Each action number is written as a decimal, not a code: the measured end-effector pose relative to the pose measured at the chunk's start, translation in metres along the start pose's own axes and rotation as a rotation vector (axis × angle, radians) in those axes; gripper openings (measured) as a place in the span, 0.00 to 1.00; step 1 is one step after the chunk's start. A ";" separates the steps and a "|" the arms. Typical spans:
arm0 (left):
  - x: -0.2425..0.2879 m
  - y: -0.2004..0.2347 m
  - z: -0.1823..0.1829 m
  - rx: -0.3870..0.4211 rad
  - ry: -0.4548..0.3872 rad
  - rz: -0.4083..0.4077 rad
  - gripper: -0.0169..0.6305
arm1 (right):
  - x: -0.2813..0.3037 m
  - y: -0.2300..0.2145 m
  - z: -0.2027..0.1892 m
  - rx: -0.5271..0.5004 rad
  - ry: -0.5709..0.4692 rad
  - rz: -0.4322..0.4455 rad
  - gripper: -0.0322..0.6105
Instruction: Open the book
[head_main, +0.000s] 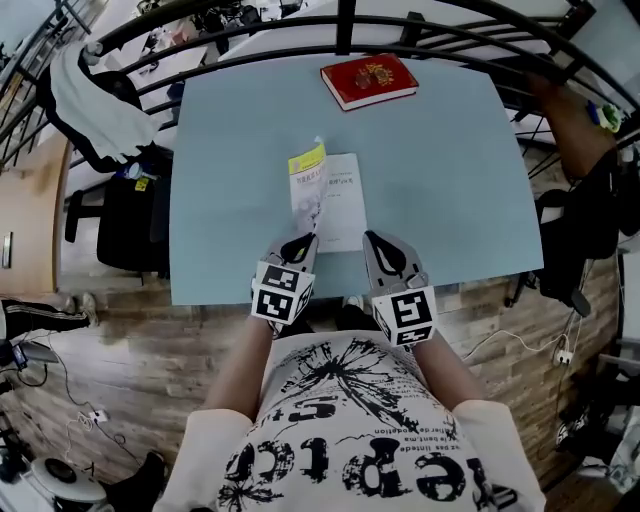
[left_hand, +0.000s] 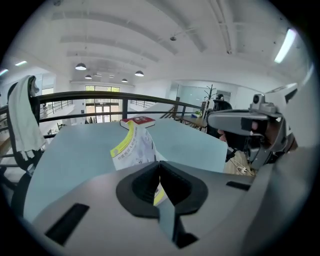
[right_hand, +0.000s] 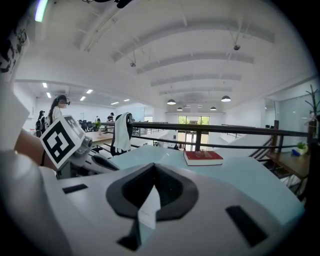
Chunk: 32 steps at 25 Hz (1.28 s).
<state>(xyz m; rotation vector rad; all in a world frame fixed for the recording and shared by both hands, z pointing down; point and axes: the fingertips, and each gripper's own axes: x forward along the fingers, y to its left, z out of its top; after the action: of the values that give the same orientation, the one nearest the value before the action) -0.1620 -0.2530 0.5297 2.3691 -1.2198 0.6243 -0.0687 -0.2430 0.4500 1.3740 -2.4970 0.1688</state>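
A thin white booklet (head_main: 343, 205) lies in the middle of the light blue table (head_main: 230, 150). Its yellow-and-white cover (head_main: 308, 172) stands lifted along the left side. My left gripper (head_main: 303, 243) is shut on the near edge of that cover; in the left gripper view the cover (left_hand: 131, 147) rises from between the left gripper (left_hand: 160, 176). My right gripper (head_main: 371, 240) sits at the booklet's near right corner. In the right gripper view the right gripper (right_hand: 152, 186) is shut with a white strip of page (right_hand: 149, 210) pinched in it.
A red book (head_main: 368, 80) lies at the table's far edge, also visible as the red book (left_hand: 137, 121) and the red book (right_hand: 202, 157). A black railing (head_main: 340, 30) curves behind the table. A chair with a white garment (head_main: 95, 100) stands at the left. A person's arm (head_main: 570, 120) is at the right.
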 end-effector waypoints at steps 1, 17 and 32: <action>-0.010 0.010 -0.002 -0.007 -0.005 0.019 0.06 | 0.004 0.009 0.003 -0.001 -0.005 0.011 0.07; -0.088 0.140 -0.085 -0.195 0.032 0.184 0.06 | 0.056 0.118 0.018 -0.044 0.016 0.101 0.07; -0.054 0.177 -0.159 -0.282 0.176 0.117 0.06 | 0.074 0.140 -0.001 -0.023 0.065 0.024 0.07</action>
<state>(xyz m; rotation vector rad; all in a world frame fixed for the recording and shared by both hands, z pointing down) -0.3692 -0.2275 0.6554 1.9810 -1.2814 0.6356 -0.2236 -0.2266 0.4782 1.3089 -2.4550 0.1863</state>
